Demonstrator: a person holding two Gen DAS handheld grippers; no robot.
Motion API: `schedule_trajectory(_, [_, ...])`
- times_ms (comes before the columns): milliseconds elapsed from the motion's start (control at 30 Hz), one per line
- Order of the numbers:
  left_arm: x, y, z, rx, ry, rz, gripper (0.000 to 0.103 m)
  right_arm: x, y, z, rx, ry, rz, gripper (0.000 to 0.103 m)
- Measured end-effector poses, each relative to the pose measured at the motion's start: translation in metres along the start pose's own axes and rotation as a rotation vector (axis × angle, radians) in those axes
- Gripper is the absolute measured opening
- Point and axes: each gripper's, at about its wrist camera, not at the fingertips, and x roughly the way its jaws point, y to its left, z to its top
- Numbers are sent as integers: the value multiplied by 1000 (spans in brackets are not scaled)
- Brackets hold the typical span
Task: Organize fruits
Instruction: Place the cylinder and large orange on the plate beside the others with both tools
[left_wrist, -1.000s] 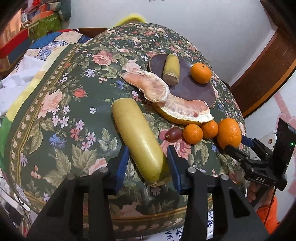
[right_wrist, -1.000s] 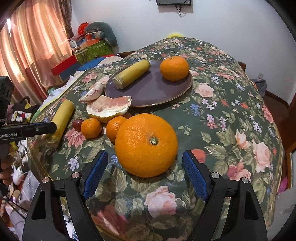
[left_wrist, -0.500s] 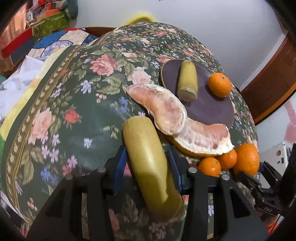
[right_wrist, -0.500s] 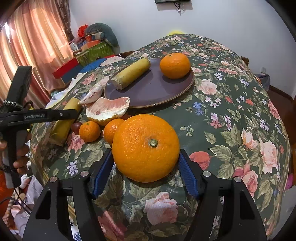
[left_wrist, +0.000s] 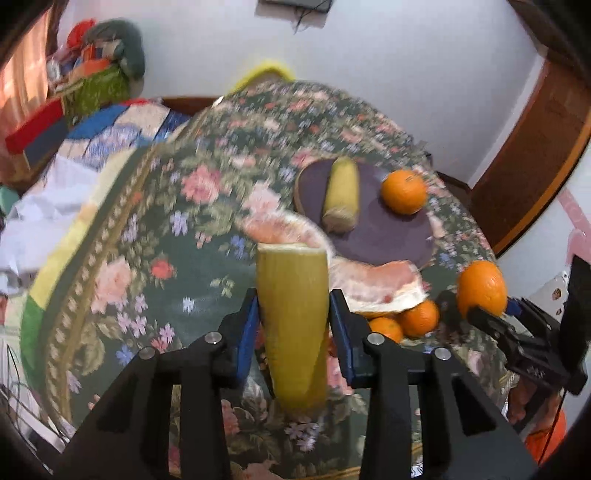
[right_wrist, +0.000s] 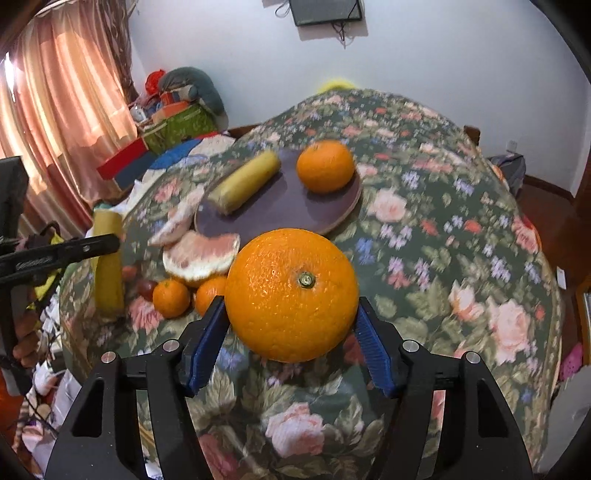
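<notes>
Floral tablecloth (right_wrist: 461, 229) below: left tongs (left_wrist: 293, 325) clamp the yellow fruit (left_wrist: 293, 314), right tongs (right_wrist: 291, 332) clamp the big orange (right_wrist: 291, 293).

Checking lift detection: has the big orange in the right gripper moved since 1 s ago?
Yes. The big orange, clamped in the right gripper, has come up and toward the purple plate, now overlapping its near rim.

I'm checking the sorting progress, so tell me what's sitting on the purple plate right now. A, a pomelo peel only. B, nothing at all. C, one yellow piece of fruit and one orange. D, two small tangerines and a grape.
C: the right wrist view shows the purple plate holding one yellow fruit piece and one orange; the left wrist view agrees.
</notes>
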Motion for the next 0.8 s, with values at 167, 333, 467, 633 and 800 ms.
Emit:
schedule_trajectory(167, [-22,-18,16,42,-82,-31,37,-12,0,19,-9,-64,-16,64])
schedule_trajectory(333, [-32,-32,35,66,-143,-60,37,-16,0,36,-17,-106,-27,64])
schedule_trajectory(467, [-31,-44,49,93,-168,-76,37,-14,-1,46,-20,-124,-33,64])
schedule_trajectory(633, [-15,-56,59,106,-159,-95,37,-6,-2,55,-27,-133,-28,64])
schedule_trajectory(800, [8,-65,63,129,-129,-102,37,7,-4,59,-34,-126,-26,64])
